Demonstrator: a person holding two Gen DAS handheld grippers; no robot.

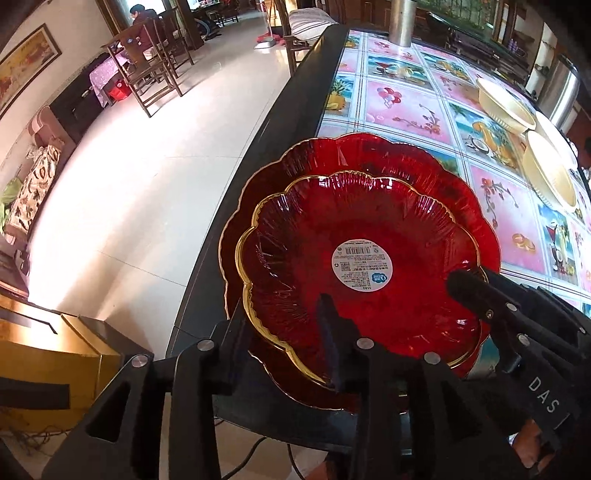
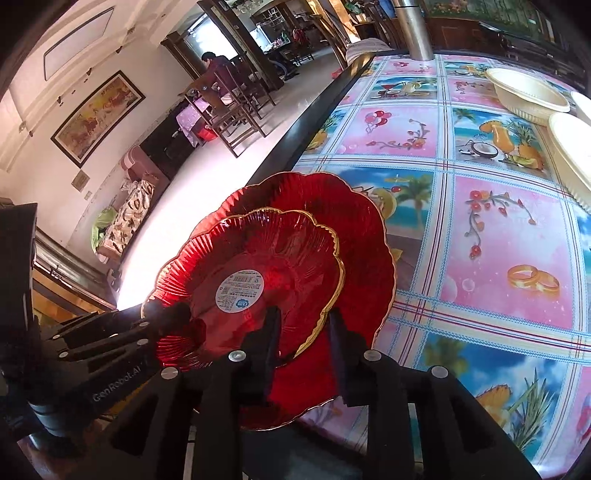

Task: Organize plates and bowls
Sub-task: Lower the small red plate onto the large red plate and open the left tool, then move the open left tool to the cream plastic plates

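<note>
Two red glass plates with scalloped gold rims lie stacked at the table's left edge: a small plate [image 1: 354, 236] [image 2: 258, 266] with a round white label on a larger plate [image 1: 369, 158] [image 2: 332, 206]. My left gripper [image 1: 282, 314] is open and straddles the small plate's near rim, with clear gaps at both pads. My right gripper [image 2: 303, 314] is open too, its fingers on either side of the small plate's right rim. Each gripper shows in the other's view, the right one [image 1: 465, 284] at the plate's right side and the left one [image 2: 166, 314] at its left side.
The table [image 2: 480, 258] has a pink and blue picture cloth and a black edge [image 1: 288, 122]. Cream bowls [image 1: 506, 107] [image 2: 528, 94] stand at the far right, a metal post [image 1: 404, 22] at the back. Tiled floor, a cardboard box [image 1: 44, 354] and chairs lie left; a person sits far off.
</note>
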